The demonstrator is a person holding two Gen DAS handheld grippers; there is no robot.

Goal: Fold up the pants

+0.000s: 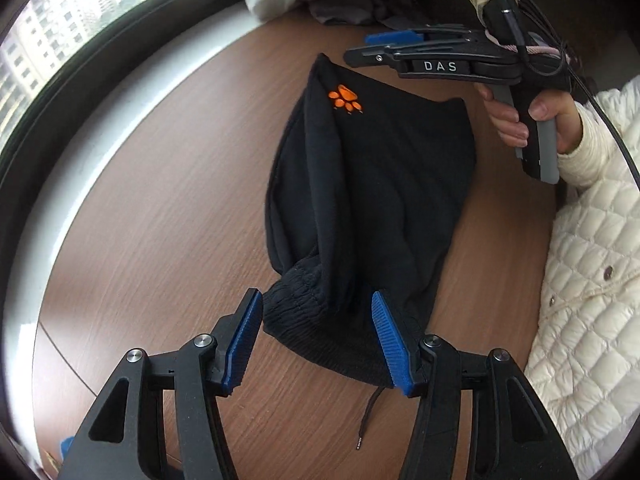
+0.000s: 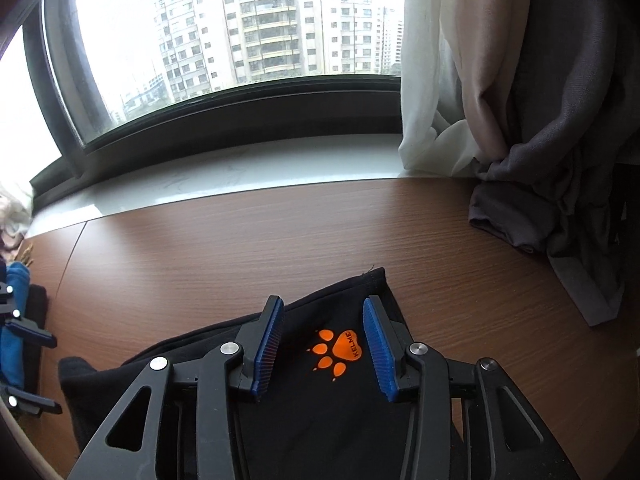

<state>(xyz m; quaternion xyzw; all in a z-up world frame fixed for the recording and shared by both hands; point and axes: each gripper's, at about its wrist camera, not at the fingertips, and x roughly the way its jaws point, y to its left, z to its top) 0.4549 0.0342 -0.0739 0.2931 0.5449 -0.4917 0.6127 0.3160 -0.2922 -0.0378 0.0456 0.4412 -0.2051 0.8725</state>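
Grey curtain (image 2: pixel 560 208) bunches on the wooden table (image 2: pixel 240 248) beside a white windowsill (image 2: pixel 220 184).

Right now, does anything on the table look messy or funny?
A little. The black pants lie folded on the wooden table, but a drawstring trails loose from under the ribbed waistband. The top layer is bunched into ridges rather than flat. Nothing looks torn or spilled.

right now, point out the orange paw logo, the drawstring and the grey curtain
orange paw logo (image 2: pixel 338 351): right wrist view, on the main pad
drawstring (image 1: pixel 367 416): left wrist view, mid-cord on the table
grey curtain (image 2: pixel 560 184): right wrist view, bunched folds
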